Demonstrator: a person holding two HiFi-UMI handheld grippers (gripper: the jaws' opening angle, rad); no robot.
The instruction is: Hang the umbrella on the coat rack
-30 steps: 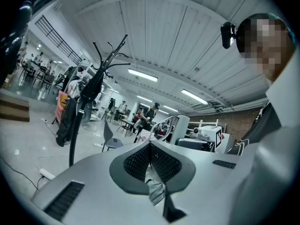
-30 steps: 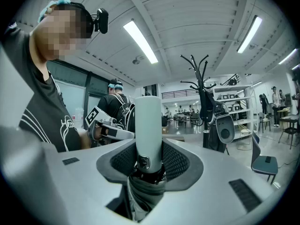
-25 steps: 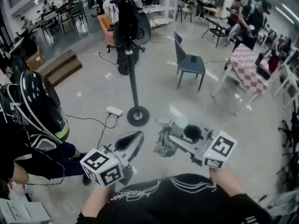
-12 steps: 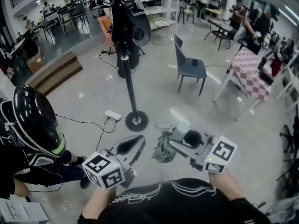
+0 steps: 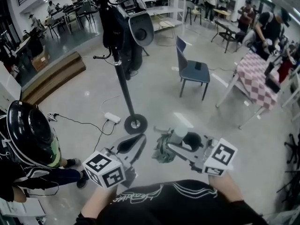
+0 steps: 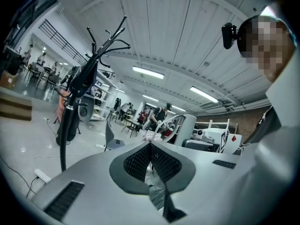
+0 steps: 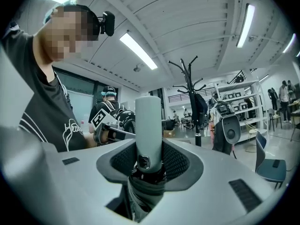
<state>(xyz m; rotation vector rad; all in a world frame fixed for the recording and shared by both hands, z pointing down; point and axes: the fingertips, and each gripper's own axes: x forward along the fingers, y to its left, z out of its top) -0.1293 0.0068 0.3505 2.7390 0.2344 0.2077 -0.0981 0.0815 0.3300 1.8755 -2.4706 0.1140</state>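
A folded grey umbrella (image 5: 161, 150) with a pale cylindrical handle (image 7: 149, 123) sits in my right gripper (image 5: 174, 142). The jaws of the right gripper (image 7: 149, 159) are shut on the dark collar just under the handle. My left gripper (image 5: 139, 142) floats beside it on the left, apart from the umbrella. The left gripper (image 6: 150, 149) has its pads together with nothing seen between them. Ahead stands the black coat rack (image 5: 123, 78) on a round base (image 5: 135, 123), with dark bags (image 5: 133, 25) hanging high on it. Its bare hooks (image 7: 187, 69) spread out at the top.
A person in a black helmet (image 5: 28, 132) crouches at the left. A power strip (image 5: 112, 117) and cables lie near the rack base. A grey-blue chair (image 5: 192, 69) and a checked-cloth table (image 5: 258, 76) stand at the right, and wooden steps (image 5: 51, 76) at the back left.
Both grippers have moved forward together with the umbrella, so the coat rack stands nearer and larger. The helmeted person has slid toward the left edge. Neither pair of jaws has changed.
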